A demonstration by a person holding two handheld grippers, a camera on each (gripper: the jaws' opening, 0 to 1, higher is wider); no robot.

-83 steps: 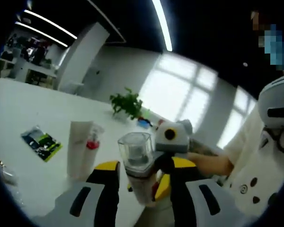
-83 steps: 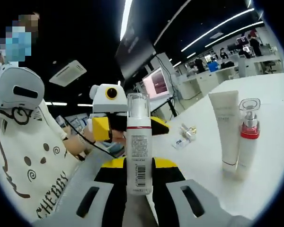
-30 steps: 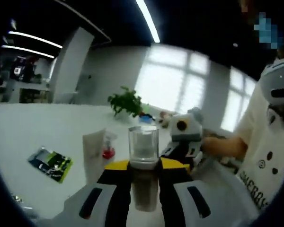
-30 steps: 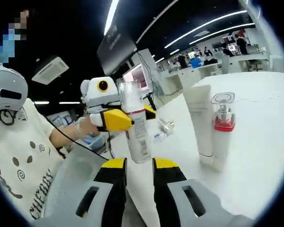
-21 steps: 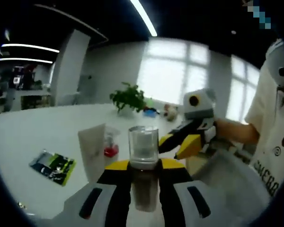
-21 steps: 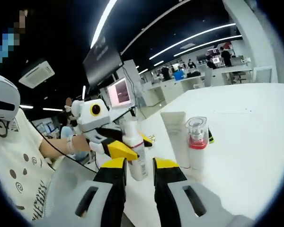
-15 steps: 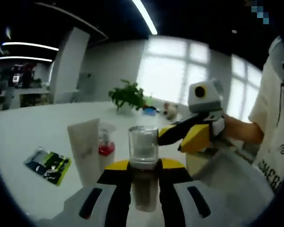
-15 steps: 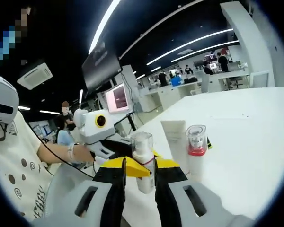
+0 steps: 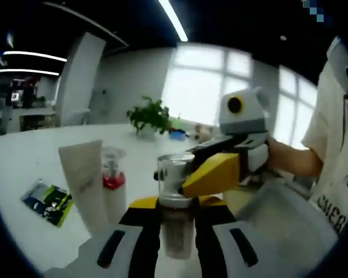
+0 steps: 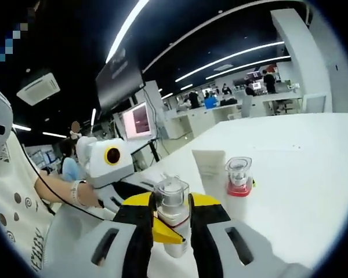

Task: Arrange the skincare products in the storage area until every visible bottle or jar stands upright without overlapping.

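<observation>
A large white table [image 9: 29,150] spreads across the left half of the left gripper view and across the right half of the right gripper view, with an open office, ceiling strip lights and bright windows behind.

At the right edge of the left gripper view is a person in a cream printed shirt [image 9: 336,168]; the same shirt sits at the lower left edge of the right gripper view.

In the left gripper view, the left gripper [image 9: 177,220] rises from the bottom centre, its yellow-tipped jaws narrow and clamped on the body of a pump bottle [image 9: 175,197] with a clear cap, held upright. The right gripper [image 9: 220,171] reaches in from the right, one yellow jaw lying across the bottle just under its cap.

In the right gripper view, the right gripper [image 10: 173,217] comes up from the bottom centre, jaws narrow on either side of the same bottle's neck; whether they press it I cannot tell. The left gripper's white body is at centre left.

Left of centre in the left gripper view, a white tube [image 9: 84,179] stands upright, touching a clear-capped, red-collared bottle [image 9: 113,182] beside it. A green and black packet [image 9: 46,201] lies flat at lower left. A potted plant [image 9: 148,119] stands further back, upper centre.
</observation>
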